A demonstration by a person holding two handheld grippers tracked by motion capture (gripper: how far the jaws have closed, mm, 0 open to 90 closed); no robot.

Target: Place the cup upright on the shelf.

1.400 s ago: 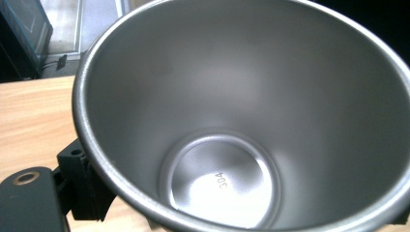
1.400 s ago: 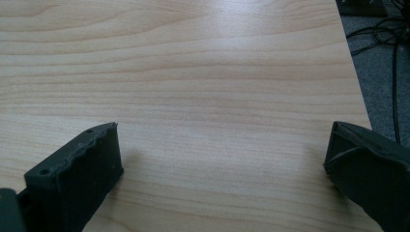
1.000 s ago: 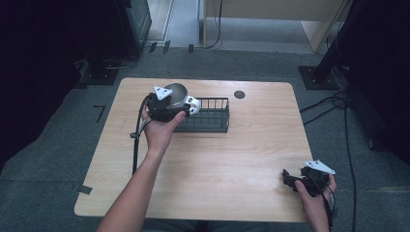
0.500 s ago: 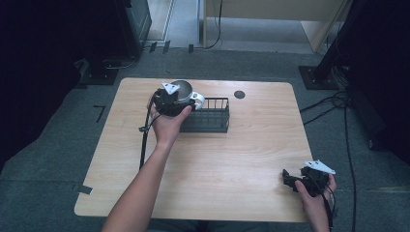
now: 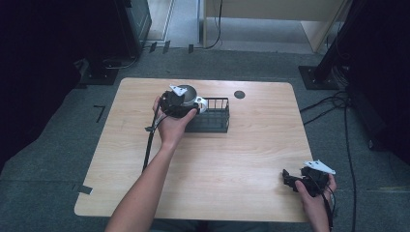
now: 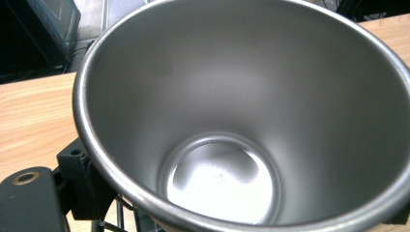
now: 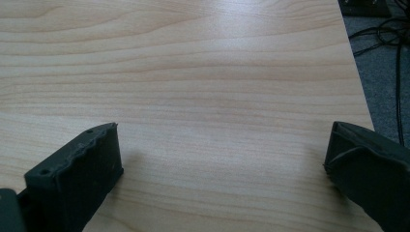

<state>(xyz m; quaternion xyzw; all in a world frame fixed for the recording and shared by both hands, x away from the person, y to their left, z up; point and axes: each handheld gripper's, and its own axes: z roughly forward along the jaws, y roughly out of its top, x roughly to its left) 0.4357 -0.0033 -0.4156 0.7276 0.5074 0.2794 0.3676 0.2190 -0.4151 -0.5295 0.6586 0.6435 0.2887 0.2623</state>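
Observation:
A steel cup (image 5: 186, 91) is held in my left gripper (image 5: 178, 103) at the left end of a black wire basket (image 5: 213, 117), at the far middle of the table. In the left gripper view I look straight into the empty cup (image 6: 222, 179), and one black jaw lies against its outside at lower left. Something white (image 5: 201, 103) shows between the gripper and the basket; I cannot tell what it is. My right gripper (image 5: 291, 180) rests open near the table's front right corner, and its jaws (image 7: 222, 164) stand wide apart over bare wood.
The wooden table (image 5: 241, 159) has a small black round disc (image 5: 239, 94) behind the basket. A cable (image 5: 149, 145) trails from the left gripper along the forearm. Dark stands and cables lie on the floor around the table.
My left gripper has carried the cup a little toward the far side and right, along the basket's left end. The right gripper has not moved.

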